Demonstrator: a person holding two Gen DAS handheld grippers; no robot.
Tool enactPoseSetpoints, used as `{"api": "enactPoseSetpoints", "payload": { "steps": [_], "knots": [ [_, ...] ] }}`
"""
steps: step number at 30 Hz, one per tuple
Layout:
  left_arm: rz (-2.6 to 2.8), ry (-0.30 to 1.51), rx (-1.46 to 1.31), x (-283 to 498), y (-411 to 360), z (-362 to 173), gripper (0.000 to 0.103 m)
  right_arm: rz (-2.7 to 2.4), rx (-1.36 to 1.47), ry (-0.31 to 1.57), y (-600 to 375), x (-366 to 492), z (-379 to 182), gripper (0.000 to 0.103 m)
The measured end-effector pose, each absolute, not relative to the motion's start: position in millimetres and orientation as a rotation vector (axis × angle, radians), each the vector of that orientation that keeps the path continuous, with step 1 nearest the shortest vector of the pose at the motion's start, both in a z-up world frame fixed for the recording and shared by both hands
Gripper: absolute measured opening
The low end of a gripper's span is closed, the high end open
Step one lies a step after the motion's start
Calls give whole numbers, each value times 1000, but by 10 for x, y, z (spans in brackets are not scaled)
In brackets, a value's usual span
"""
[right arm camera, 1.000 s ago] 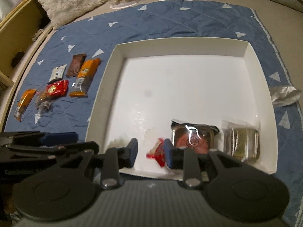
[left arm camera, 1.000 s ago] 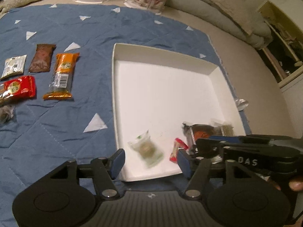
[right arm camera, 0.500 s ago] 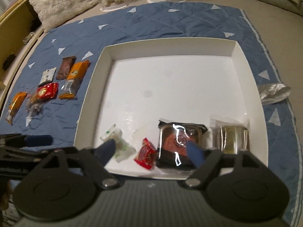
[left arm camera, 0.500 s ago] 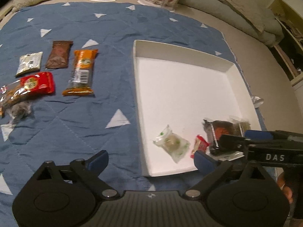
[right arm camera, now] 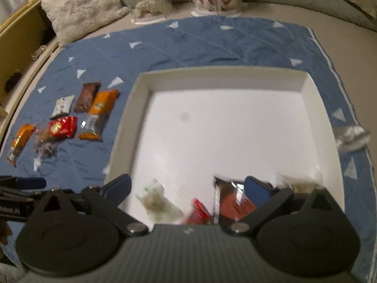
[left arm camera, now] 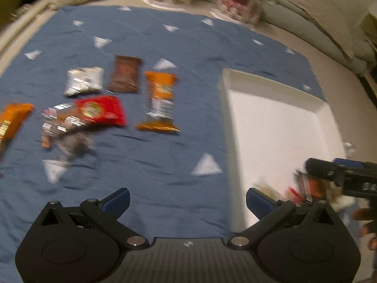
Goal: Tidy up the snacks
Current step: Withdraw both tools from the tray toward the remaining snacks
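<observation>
The left gripper stands wide open with nothing between its blue pads. Its jaws have just been opening, and the pale green-marked packet that sat between them a second ago now lies loose at the near end of the white tray. In this view the camera has swung away from the tray toward the blue quilt, so the snacks still waiting fill the frame: the long orange bar, the red packet, the brown bar, a silver packet and, at the far left edge, another orange wrapper. The picture is blurred, and the crumpled dark wrapper below the red packet cannot be made out clearly.

From the right wrist, the right gripper is likewise spread to its widest and holds nothing — its jaws have just been opening too, and the small red candy they were closed on a second ago now rests on the tray floor. Beside it lie the pale packet, a dark foil pack with a red label and, partly hidden behind the right finger, a clear-wrapped item near the corner. A crumpled silver scrap sits on the quilt just outside the tray's right wall.

Both drops look complete, which would put four snacks in the tray and about six still out on the quilt. The left hand seems headed for that group — the long orange bar, nearest the tray, is the likely next pick.
</observation>
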State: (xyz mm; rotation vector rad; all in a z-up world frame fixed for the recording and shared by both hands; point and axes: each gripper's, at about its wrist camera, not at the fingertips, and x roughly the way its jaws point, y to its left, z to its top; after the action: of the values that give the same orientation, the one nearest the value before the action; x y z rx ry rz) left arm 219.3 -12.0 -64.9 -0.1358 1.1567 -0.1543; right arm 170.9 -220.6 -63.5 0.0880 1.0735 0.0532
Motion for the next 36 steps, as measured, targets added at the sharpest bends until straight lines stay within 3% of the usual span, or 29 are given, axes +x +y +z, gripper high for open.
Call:
{"api": "enactPoseSetpoints", "payload": {
  "steps": [12,24,36],
  "knots": [
    [21,1088,-131,2390,867,-464,103,174,81,1033,-1401,2176,-544,102],
    [149,1036,-132,2522,1755,-332,103,277,169,1038,-550,2580,-797,102],
    [121,1015,-60,2609,2000,-570,103,532,221,1024,96,2738,-1199,81]
  ]
}}
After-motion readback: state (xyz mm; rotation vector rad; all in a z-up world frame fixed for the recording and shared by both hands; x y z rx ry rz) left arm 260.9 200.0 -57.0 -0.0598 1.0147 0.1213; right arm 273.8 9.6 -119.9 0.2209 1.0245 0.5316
